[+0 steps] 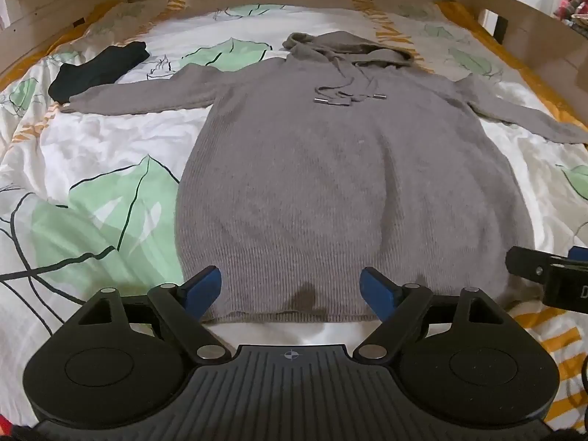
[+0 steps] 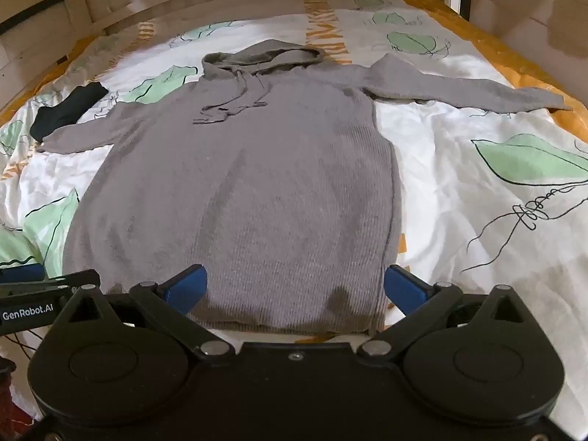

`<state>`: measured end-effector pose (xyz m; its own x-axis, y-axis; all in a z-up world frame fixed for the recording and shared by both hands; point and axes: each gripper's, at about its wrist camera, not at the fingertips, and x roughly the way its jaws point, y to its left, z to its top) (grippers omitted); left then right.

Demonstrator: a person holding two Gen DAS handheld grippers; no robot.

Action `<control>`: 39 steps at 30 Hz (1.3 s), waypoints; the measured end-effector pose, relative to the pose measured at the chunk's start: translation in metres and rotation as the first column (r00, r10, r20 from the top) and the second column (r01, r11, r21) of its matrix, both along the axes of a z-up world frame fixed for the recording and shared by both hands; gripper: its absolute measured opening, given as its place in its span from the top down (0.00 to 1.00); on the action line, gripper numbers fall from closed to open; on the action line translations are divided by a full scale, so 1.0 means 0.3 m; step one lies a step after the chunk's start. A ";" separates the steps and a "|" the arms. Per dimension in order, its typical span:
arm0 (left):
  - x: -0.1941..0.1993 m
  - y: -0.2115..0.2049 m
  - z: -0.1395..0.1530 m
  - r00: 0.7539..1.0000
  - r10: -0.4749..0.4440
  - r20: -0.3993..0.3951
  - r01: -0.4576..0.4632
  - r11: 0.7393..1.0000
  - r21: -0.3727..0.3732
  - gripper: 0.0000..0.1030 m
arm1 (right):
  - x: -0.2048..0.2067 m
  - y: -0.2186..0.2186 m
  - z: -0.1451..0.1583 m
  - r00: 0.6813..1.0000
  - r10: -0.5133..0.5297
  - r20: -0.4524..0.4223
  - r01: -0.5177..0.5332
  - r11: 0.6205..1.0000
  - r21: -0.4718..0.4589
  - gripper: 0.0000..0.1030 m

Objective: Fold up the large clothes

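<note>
Left tongs (image 1: 290,288) and right tongs (image 2: 296,288): black linkages, blue pads, silver pivots; "GenRobot.AI" lettering.

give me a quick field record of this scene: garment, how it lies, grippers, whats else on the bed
garment: grey hooded knit dress, unfolded
lay: flat, front up, hood at the far end, hem nearest the grippers
sleeves: both spread out to the sides
drawstrings: loose on the chest, metal tips showing
left gripper: open, over the hem, nothing between the pads
right gripper: open, over the hem near the garment's right edge, nothing held
surface: bed with leaf-print cover
other item: dark cloth by the left sleeve's end
</note>
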<state>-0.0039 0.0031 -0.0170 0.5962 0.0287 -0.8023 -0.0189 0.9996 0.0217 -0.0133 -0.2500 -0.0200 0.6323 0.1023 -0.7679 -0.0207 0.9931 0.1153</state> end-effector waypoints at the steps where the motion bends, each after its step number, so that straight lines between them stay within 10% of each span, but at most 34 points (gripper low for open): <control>1: -0.001 0.001 -0.001 1.000 0.000 -0.003 0.000 1.000 -0.001 0.20 | -0.001 0.003 0.000 1.000 -0.001 -0.003 0.001 1.000 -0.001 0.01; 39: 0.016 -0.004 -0.008 0.999 -0.008 -0.047 0.008 1.000 -0.001 0.20 | 0.017 0.018 -0.009 0.998 0.008 -0.064 -0.007 1.000 0.013 0.01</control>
